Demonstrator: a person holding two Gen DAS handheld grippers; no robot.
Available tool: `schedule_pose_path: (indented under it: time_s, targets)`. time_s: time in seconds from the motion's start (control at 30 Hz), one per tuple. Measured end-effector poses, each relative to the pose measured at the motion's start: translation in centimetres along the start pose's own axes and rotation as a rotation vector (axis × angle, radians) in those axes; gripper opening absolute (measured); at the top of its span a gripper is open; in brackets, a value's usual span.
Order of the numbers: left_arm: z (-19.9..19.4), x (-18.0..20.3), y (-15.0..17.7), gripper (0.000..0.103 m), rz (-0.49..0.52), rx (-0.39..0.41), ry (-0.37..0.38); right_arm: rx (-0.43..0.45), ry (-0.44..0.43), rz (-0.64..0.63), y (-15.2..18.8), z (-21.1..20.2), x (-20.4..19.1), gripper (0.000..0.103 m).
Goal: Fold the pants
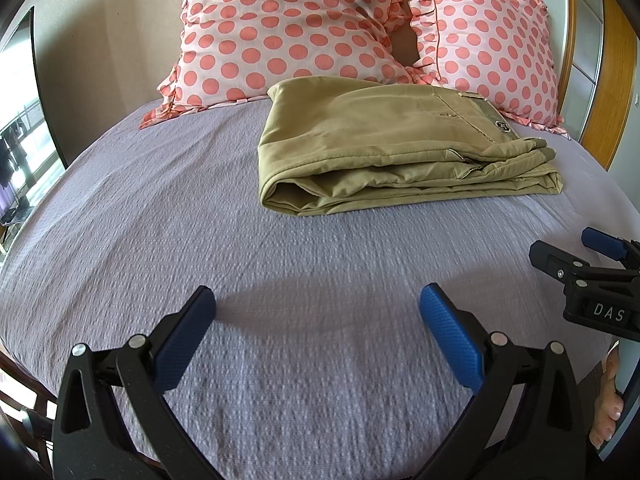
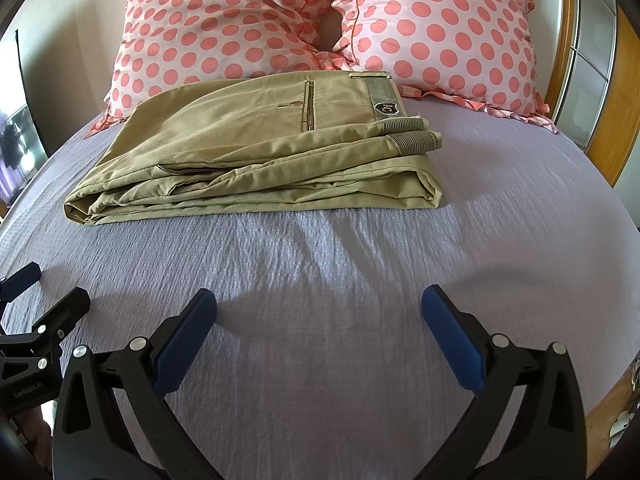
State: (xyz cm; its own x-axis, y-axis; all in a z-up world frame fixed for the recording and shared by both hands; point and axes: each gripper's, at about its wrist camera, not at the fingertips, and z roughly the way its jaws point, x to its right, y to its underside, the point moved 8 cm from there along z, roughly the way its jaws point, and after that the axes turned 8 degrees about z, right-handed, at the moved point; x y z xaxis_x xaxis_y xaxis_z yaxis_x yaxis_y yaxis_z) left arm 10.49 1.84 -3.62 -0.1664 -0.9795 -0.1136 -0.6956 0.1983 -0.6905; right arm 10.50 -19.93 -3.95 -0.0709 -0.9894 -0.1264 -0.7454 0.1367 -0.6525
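Observation:
Khaki pants point(image 1: 384, 152) lie folded into a flat rectangular stack on the lilac bedspread point(image 1: 240, 248), just in front of the pillows. They also show in the right wrist view point(image 2: 256, 152), with waistband and logo patch at the right end. My left gripper point(image 1: 318, 304) is open and empty, low over the bedspread, well short of the pants. My right gripper point(image 2: 319, 304) is open and empty, also short of the pants. The right gripper shows at the right edge of the left wrist view point(image 1: 568, 252). The left gripper shows at the left edge of the right wrist view point(image 2: 48, 292).
Two white pillows with pink dots point(image 1: 304, 28) point(image 2: 440, 28) lean at the head of the bed behind the pants. A wooden bed frame point(image 2: 612, 128) runs along the right side. A window point(image 1: 16, 128) is at the far left.

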Motion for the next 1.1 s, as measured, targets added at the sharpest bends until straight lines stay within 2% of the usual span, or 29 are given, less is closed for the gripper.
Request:
schedule_pose_path:
  time_s: [0.53,1.1]
  targets:
    - [0.02,0.12,-0.31,0.101,0.000,-0.035,0.010,0.002,-0.001,-0.001,0.02,-0.06,0.03,0.102]
    - [0.37,0.11,-0.43,0.101,-0.001,-0.036,0.006,0.002,-0.002,-0.001,0.03,-0.06,0.06,0.102]
